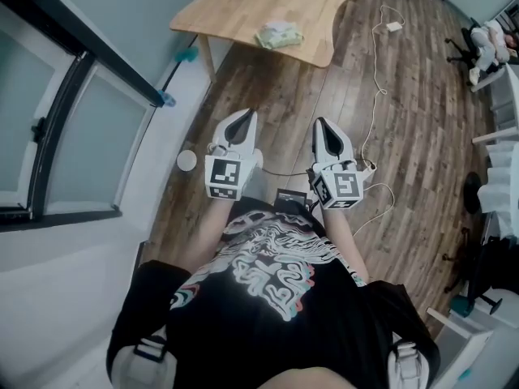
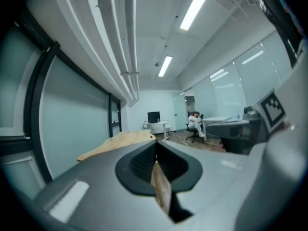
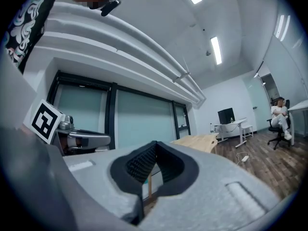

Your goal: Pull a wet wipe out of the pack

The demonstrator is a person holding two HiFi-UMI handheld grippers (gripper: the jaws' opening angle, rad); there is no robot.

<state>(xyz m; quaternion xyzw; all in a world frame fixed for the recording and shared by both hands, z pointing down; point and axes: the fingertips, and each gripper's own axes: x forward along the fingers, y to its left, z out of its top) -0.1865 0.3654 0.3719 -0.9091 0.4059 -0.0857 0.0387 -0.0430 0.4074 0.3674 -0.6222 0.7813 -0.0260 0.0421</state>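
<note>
while the pale green wet wipe pack (image 1: pixel 280 35) lies on the light wooden table (image 1: pixel 235 6), we find the grey left claw (image 1: pixel 242 115) and right claw (image 1: pixel 323 123) clenched, empty.

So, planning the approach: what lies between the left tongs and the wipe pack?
Head view: only bare floor and the table's edge before the wipe pack.

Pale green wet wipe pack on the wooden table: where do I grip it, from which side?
The pale green wet wipe pack lies flat near the wooden table's near edge, so come from above: probably pin one short end and pinch the top face's middle. Its opening is too small to see.
</note>
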